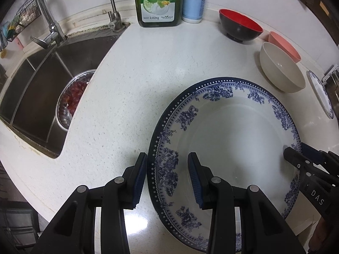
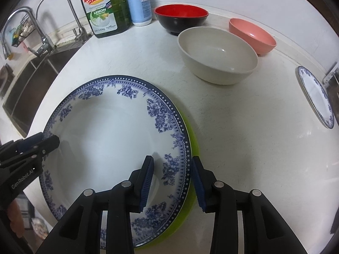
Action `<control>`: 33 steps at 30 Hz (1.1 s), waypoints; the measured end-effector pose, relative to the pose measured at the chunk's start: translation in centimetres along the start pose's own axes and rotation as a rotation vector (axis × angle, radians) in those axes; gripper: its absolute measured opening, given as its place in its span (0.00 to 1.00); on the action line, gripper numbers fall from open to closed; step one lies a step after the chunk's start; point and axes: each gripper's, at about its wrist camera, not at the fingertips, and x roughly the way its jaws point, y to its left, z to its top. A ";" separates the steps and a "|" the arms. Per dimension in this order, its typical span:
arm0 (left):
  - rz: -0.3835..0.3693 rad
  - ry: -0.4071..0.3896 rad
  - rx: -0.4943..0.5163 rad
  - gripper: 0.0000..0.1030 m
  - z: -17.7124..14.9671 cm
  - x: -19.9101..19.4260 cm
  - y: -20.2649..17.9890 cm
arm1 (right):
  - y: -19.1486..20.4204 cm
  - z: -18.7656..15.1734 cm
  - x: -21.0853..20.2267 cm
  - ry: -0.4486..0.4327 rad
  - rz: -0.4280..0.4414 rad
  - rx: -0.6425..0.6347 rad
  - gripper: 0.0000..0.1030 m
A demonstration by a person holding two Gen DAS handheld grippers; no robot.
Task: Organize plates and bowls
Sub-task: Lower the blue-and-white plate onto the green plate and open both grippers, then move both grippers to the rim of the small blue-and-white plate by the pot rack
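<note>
Blue-and-white: the large round porcelain plate with a floral rim (image 2: 110, 139) lies flat on the pale speckled stone counter (image 1: 131, 89), stacked on a lime-green plate (image 2: 191, 141) whose edge shows only along its right side.
Left gripper: the left gripper (image 1: 167, 177) straddles the plate's left rim, one blue pad outside on the counter side, the other over the plate's well; a gap shows on both sides, so the jaws stand parted and are not pinching.
Right gripper: the right gripper (image 2: 172, 182) straddles the right rim the same way, jaws apart, pads (image 2: 148, 182) clear of the porcelain.
Step in hand: judged to be letting go of the big plate, which seems settled on the green one.
How to do it well: lift both grippers straight up and together, so no pad catches the rim and drags the plate off centre; glazed porcelain would slide easily on the plate below.
Other dishes: a cream bowl (image 2: 218, 55), a pink bowl (image 2: 252, 35) and a black bowl with red inside (image 2: 181, 20) stand apart at the back; a smaller blue-rimmed plate (image 2: 315, 97) lies far right.
Likely next: nesting the bowls, largest lowest.
Sink side: a steel sink (image 1: 42, 80) is left of the counter, with a green dish-soap bottle (image 1: 157, 0) behind.
</note>
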 end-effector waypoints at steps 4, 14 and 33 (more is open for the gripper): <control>-0.009 0.003 0.004 0.38 -0.1 0.1 -0.1 | 0.1 -0.2 -0.1 0.004 -0.012 -0.007 0.37; -0.004 -0.047 0.039 0.59 0.3 -1.0 -1.1 | -0.5 -0.3 -0.6 -0.014 -0.019 -0.003 0.54; -0.070 -0.239 0.225 0.84 2.7 -6.0 -9.9 | -6.9 -1.5 -5.1 -0.116 -0.018 0.151 0.54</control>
